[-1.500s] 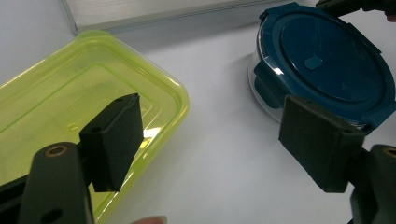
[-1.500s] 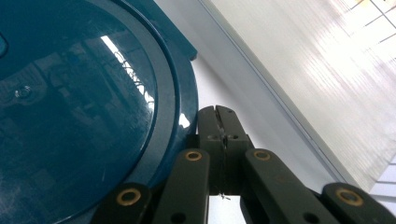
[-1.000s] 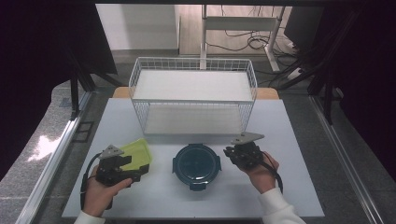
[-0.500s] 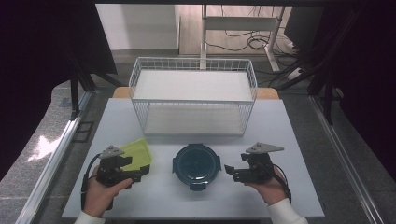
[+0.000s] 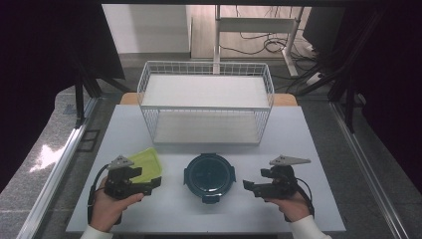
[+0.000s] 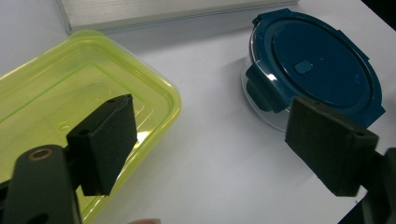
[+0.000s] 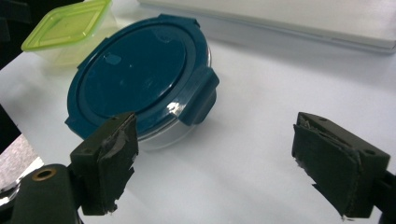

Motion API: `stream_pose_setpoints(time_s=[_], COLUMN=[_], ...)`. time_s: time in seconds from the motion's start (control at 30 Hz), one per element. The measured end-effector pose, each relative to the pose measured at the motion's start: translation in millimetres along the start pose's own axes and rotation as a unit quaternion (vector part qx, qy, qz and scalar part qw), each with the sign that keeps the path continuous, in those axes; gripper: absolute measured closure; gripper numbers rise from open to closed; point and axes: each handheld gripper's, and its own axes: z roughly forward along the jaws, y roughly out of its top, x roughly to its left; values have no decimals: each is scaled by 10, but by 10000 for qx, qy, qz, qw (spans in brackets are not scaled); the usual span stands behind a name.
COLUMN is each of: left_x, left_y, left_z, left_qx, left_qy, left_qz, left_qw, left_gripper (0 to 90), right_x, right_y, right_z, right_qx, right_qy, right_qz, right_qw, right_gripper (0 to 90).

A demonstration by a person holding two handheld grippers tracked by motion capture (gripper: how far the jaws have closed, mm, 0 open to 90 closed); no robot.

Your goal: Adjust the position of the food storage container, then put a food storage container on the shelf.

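A round glass container with a dark blue clip lid sits at the middle front of the white table. A yellow-green rectangular container stands to its left. My left gripper is open beside the yellow-green container, one pad over its near corner and the blue-lidded container ahead to the right. My right gripper lies right of the blue-lidded container and points at it. Its jaws have just been opening, and nothing but bare table lies between them.
A white wire basket with a white floor stands at the back of the table, behind both containers. Dark frame posts and a metal rail flank the table on both sides.
My right gripper has drawn away from the blue-lidded container's right rim, rightward and toward the near edge, and its jaws have opened. The left gripper and both containers stay put.
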Motion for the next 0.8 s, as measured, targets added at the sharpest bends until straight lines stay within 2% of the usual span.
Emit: stream_pose_setpoints(time_s=[0.13, 0.23, 0.33, 0.43, 0.57, 0.8], left_x=[-7, -14, -25, -44, -72, -184], left_y=[0, 8, 12, 19, 33, 140], left_z=[5, 12, 27, 32, 42, 117], left_qx=[1, -3, 41, 38, 54, 140], left_qy=[-9, -34, -70, -134, -164, -162], left_qz=[15, -57, -73, -130, -152, -94], left_qw=[10000, 10000, 9999, 9998, 9997, 9997], left_gripper=[170, 153, 140, 127, 135, 153], right_x=[44, 53, 39, 45, 88, 119], right_y=[29, 48, 41, 50, 64, 172], right_z=[-36, -62, -62, -53, -45, 19], right_qx=[-159, -261, -231, -254, -201, -126], right_qy=[-22, -22, -60, 14, 24, 173], right_qz=[-46, 1, 69, 161, 18, 32], right_qw=[9999, 9997, 9997, 9995, 9998, 9998], right_gripper=[149, 148, 149, 158, 160, 155])
